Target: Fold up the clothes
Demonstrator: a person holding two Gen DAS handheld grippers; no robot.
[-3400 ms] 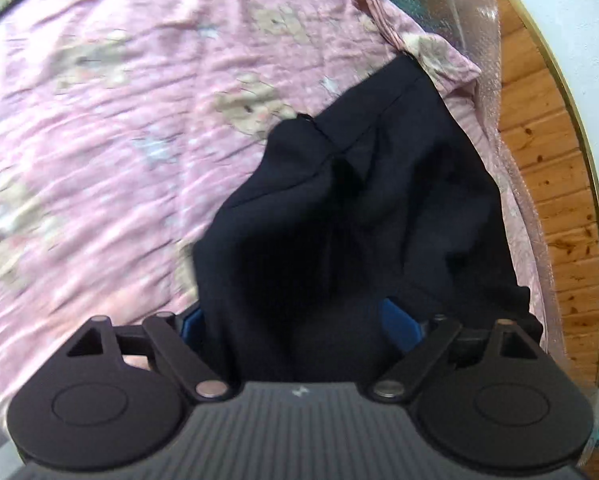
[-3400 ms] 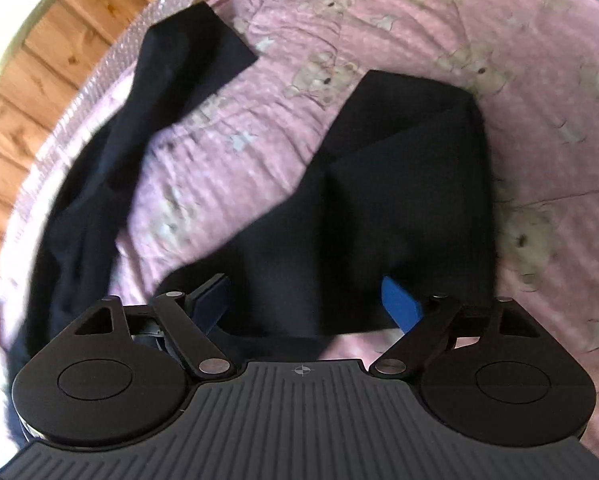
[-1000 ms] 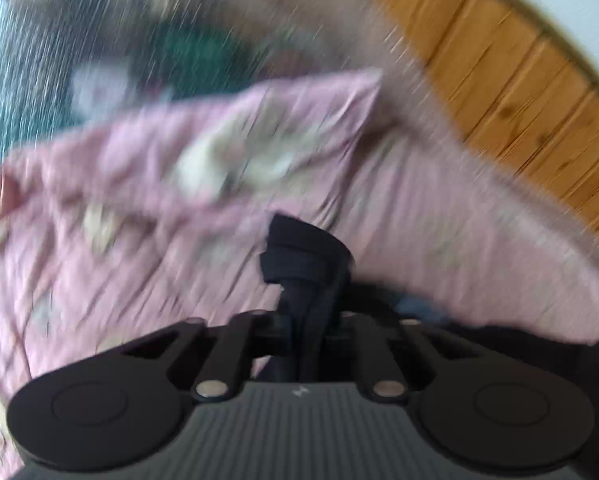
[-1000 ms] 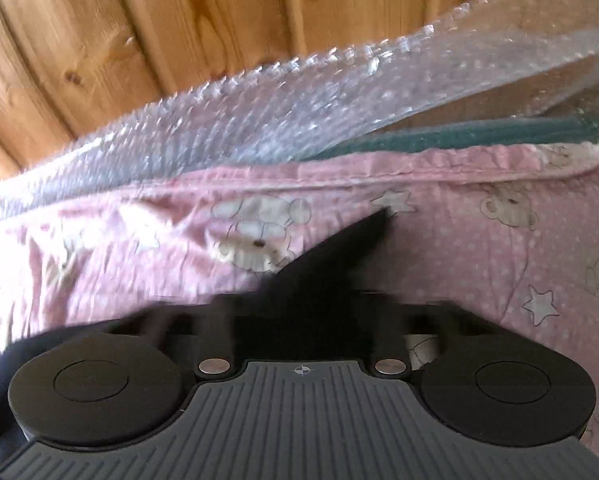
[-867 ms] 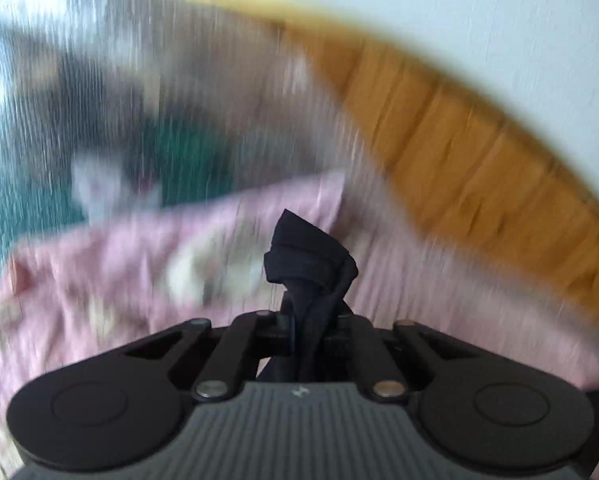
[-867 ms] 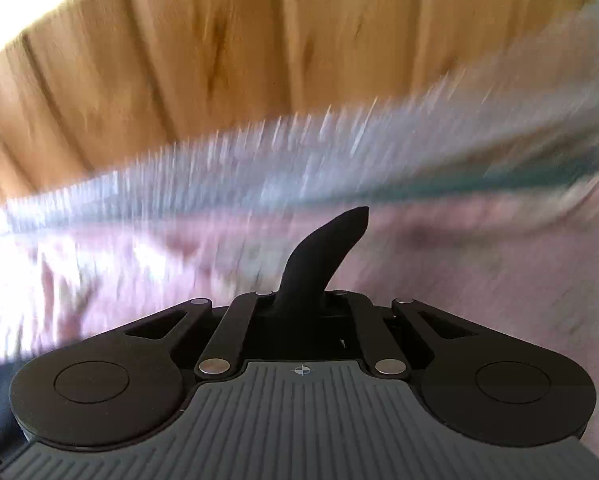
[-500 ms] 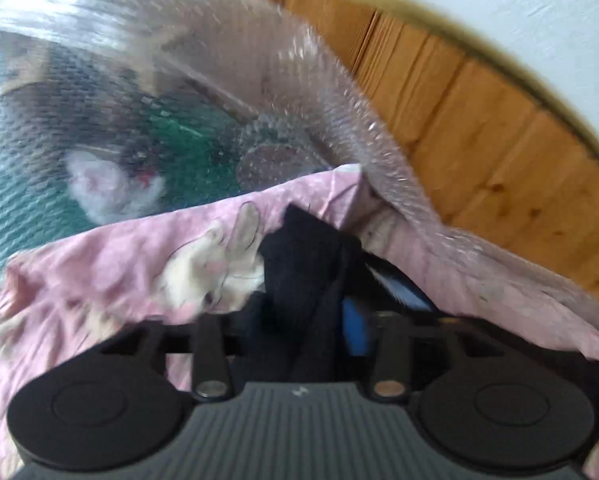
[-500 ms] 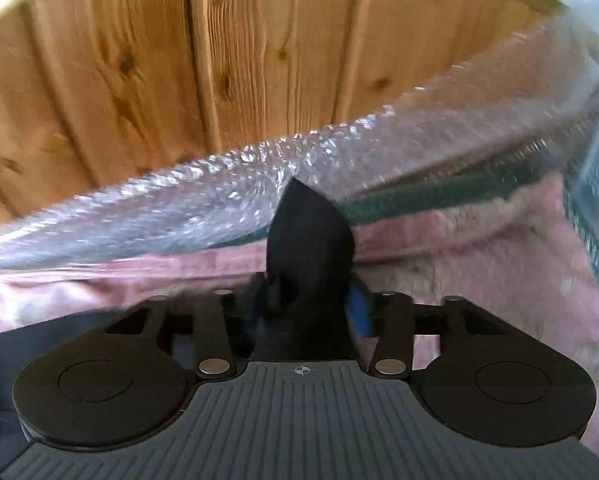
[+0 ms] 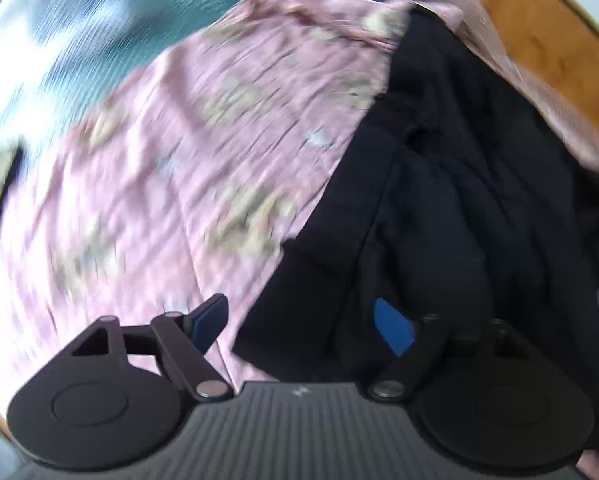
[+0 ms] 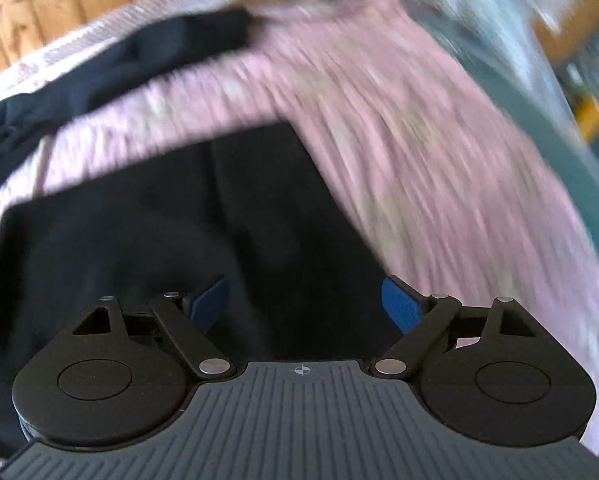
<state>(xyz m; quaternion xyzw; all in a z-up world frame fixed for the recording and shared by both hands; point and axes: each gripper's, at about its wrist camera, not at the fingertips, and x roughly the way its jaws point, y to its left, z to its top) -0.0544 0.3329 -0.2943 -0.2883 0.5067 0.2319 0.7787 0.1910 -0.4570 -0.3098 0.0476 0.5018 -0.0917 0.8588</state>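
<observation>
The left hand-held gripper [image 9: 299, 326] and right hand-held gripper [image 10: 305, 304] are both opening wide, gripping nothing. The black garment [image 9: 459, 200] lies below them on the pink bear-print sheet [image 9: 179, 160].

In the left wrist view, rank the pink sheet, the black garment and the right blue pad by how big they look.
1. Pink sheet, covering the most of the picture.
2. Black garment, only slightly less; motion blur makes the gap unsure.
3. Blue pad, far the smallest, though nearest the camera.
</observation>
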